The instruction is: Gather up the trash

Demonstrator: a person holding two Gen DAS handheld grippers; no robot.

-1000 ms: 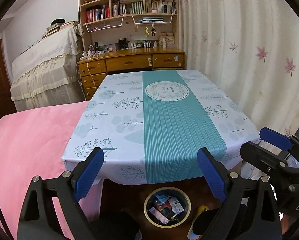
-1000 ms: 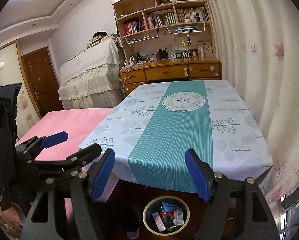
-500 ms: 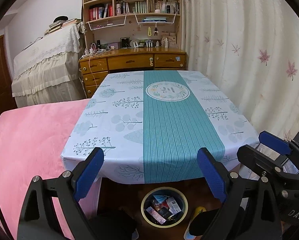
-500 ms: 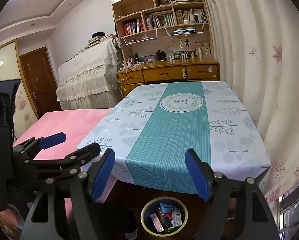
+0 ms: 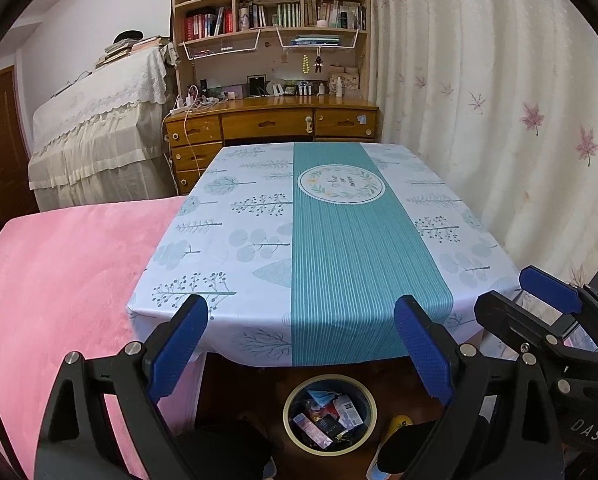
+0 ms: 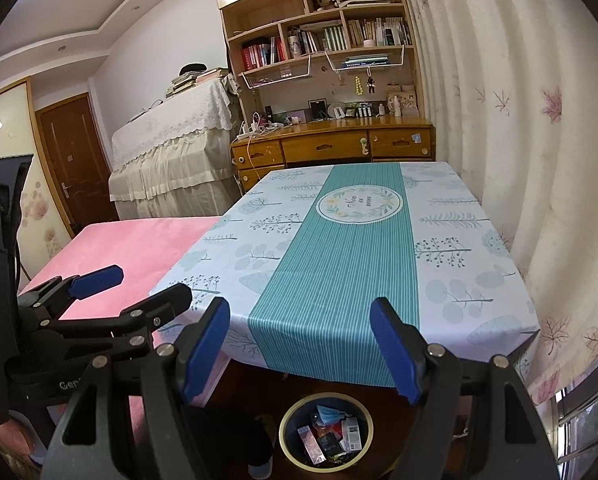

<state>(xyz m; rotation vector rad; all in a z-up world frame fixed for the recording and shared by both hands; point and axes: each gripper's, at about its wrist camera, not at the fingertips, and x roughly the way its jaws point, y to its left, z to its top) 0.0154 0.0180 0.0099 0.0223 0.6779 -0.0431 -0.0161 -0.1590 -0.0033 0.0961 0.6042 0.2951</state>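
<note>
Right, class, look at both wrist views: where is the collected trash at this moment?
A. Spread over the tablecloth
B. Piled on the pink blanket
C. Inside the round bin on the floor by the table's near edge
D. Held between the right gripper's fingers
C: packets and a blue mask lie inside the round bin on the floor, the tablecloth is bare, and the right gripper stands open with nothing in it.

Evenly lit, sharp pictures; fisheye bending, black corners.
</note>
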